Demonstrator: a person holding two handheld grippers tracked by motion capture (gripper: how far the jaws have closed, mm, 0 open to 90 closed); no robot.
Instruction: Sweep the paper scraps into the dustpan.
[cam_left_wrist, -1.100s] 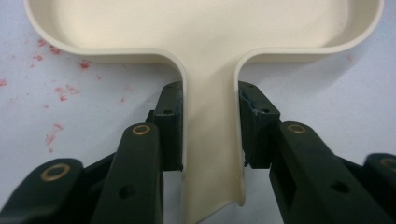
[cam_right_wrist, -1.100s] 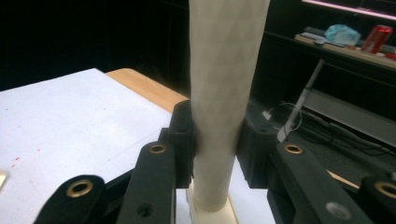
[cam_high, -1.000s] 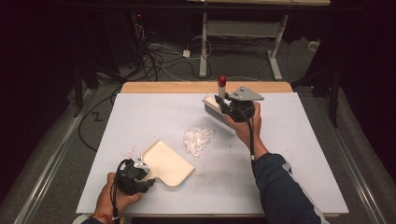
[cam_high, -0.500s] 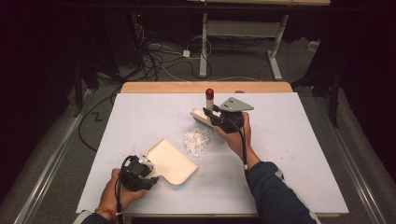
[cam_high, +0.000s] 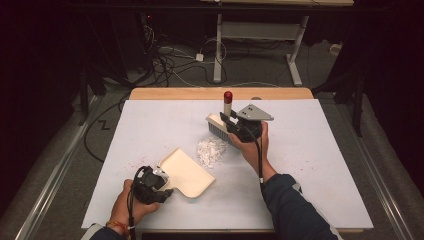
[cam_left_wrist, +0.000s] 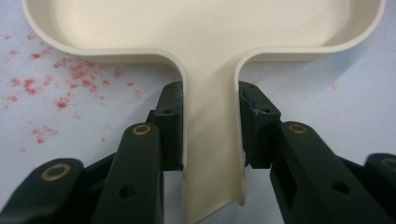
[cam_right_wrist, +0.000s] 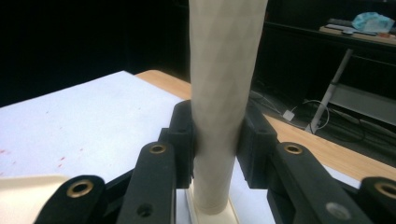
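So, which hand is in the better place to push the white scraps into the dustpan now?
The right. Its gripper is shut on the brush handle, just behind the white scraps. The left gripper only holds the dustpan, which lies open toward the pile.

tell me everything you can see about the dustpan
The dustpan is cream, smooth, plastic-looking: a shallow tray with rounded corners, a raised rim and a flat narrow handle. It lies flat on the white table sheet, mouth toward the pile of white scraps, apart from it. The left gripper has its jaws shut on the handle. The tray looks empty.
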